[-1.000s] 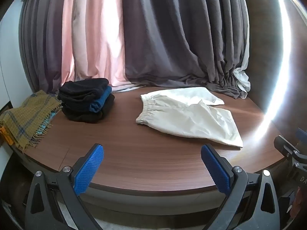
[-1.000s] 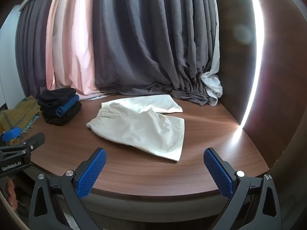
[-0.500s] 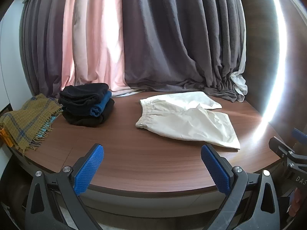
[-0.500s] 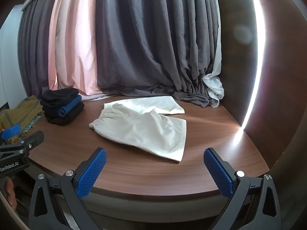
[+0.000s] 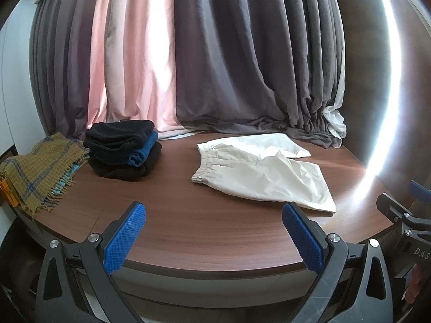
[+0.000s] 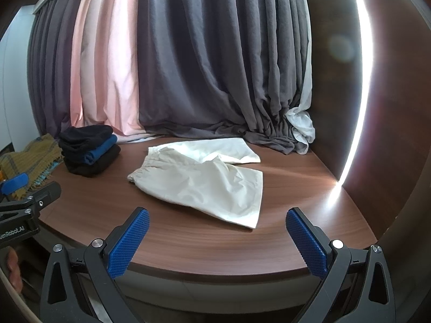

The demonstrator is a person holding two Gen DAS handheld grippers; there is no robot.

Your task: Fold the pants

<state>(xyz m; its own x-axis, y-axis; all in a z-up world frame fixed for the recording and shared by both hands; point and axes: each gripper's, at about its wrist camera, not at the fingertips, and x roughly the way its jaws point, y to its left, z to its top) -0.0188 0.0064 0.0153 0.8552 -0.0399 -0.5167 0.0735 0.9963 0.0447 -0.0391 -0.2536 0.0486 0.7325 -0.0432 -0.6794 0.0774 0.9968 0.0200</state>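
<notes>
Both cameras sit low at the near rim of the round wooden surface (image 5: 215, 231), looking forward and level across it toward the curtains (image 5: 229, 67). The left wrist view stands further left, with the right tool (image 5: 404, 215) at its right edge; the right wrist view has the left tool (image 6: 27, 204) at its left edge. Both share the cream shorts (image 5: 264, 172) (image 6: 204, 177), the stack of dark folded clothes (image 5: 124, 148) (image 6: 89, 150) and the plaid scarf (image 5: 37, 169) (image 6: 32, 158), all seen from near.
</notes>
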